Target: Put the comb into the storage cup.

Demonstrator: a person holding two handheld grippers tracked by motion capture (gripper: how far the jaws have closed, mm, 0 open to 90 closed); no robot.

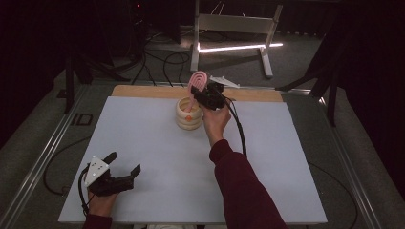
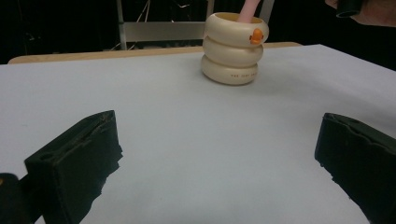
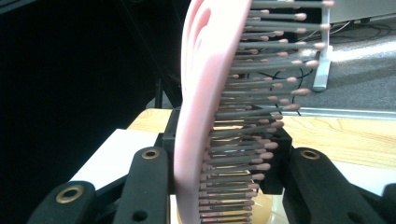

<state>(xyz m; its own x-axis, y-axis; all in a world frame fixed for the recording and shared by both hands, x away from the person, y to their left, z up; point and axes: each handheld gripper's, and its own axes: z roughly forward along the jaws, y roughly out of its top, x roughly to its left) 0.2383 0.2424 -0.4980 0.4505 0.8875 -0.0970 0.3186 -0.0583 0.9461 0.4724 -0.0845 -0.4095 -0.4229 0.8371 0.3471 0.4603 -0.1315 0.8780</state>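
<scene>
Right gripper (image 1: pixel 199 97): we record its jaws clamped on the pink hairbrush (image 1: pixel 196 85), one jaw against the smooth back, the other in among the bristles; the brush stands nearly upright, head up, handle end down inside the cream holder (image 1: pixel 189 114); the gripper sits just above and beside the holder's rim, on the side away from the person.

The right gripper view gives what the high view cannot: the brush (image 3: pixel 205 116) edge-on, grey bristles with pink tips pointing to that view's right, jaws pressed in from both sides; the holder's mouth is a blurred yellowish patch at the bottom edge, and the brush head is cut off at the top.

Left gripper (image 1: pixel 125 164): jaws spread wide, nothing between them, low over the white table sheet (image 1: pixel 157 157), well apart from the holder, toward the person's near left corner.

The left gripper view adds the holder's face (image 2: pixel 233 49): three stacked rings, a small orange mark on the top ring, faint lettering we cannot read; the brush handle (image 2: pixel 249 10) is cut off there, and the right hand (image 2: pixel 373 11) barely enters at the top corner.

How deep the handle reaches inside the holder is hidden in every view.
</scene>
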